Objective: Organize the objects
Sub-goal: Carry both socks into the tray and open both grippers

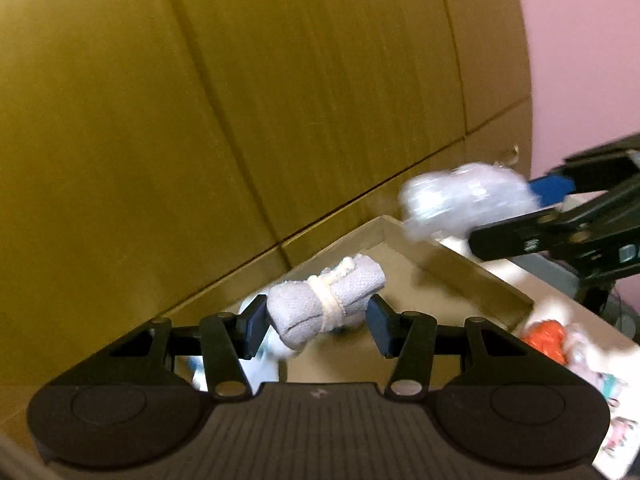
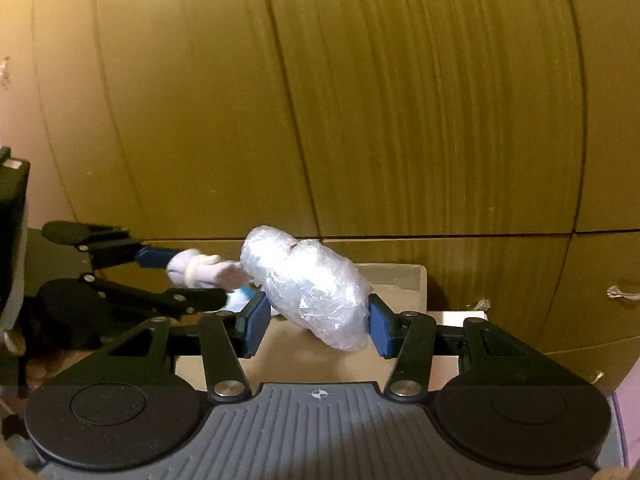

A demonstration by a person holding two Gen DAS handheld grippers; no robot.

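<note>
Fingers: left gripper (image 1: 316, 322) pinches a tied cloth roll (image 1: 326, 300) at its ends; right gripper (image 2: 316, 322) clamps a plastic-wrapped bundle (image 2: 308, 284). Both are held above the cardboard box (image 1: 472, 280). Risk: slick wrap slipping; bundles colliding, being close.

Wooden cabinet front (image 1: 280, 100), olive-brown, vertical grain, dark seams between panels; fills the background in both views. Small pale metal handles (image 2: 618, 293) on the lower panels at right in the right wrist view. Pink wall (image 1: 580, 40) beside the cabinet's edge in the left wrist view. Pale surface (image 1: 516, 276), partly in view, blurred
</note>
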